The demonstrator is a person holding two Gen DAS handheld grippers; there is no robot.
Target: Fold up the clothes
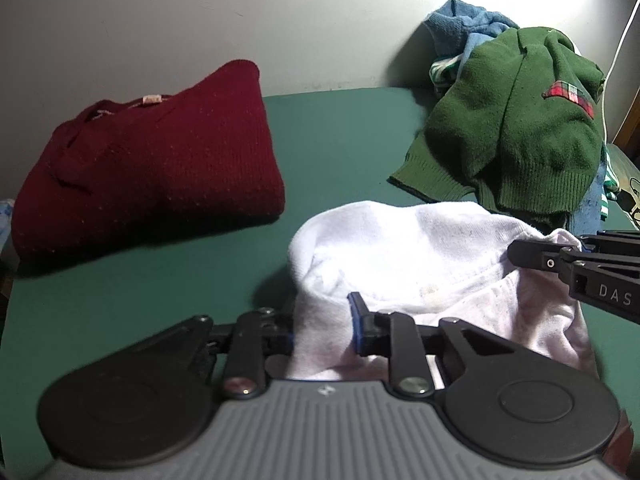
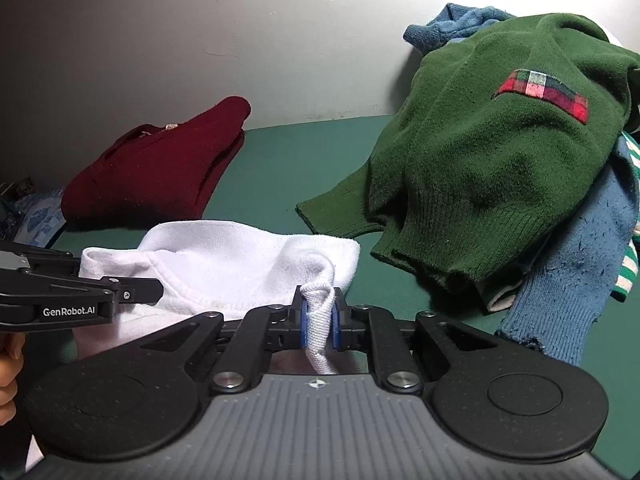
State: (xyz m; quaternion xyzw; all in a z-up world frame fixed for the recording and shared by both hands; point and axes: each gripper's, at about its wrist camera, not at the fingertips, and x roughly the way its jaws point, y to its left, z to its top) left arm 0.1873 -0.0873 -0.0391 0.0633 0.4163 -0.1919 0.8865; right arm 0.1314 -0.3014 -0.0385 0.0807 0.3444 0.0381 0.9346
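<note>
Pinching white garment at both sides, left tool and right tool nearly closed on fabric

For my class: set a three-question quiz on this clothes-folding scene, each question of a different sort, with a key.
1. True or false: the maroon sweater lies folded on the green table.
2. Which garment do both grippers pinch? A green sweater; B white garment; C blue knit.
3. Fill in: the green sweater carries a ___ patch.

Key: 1 true; 2 B, the right gripper and left gripper both clamp it; 3 plaid.
</note>
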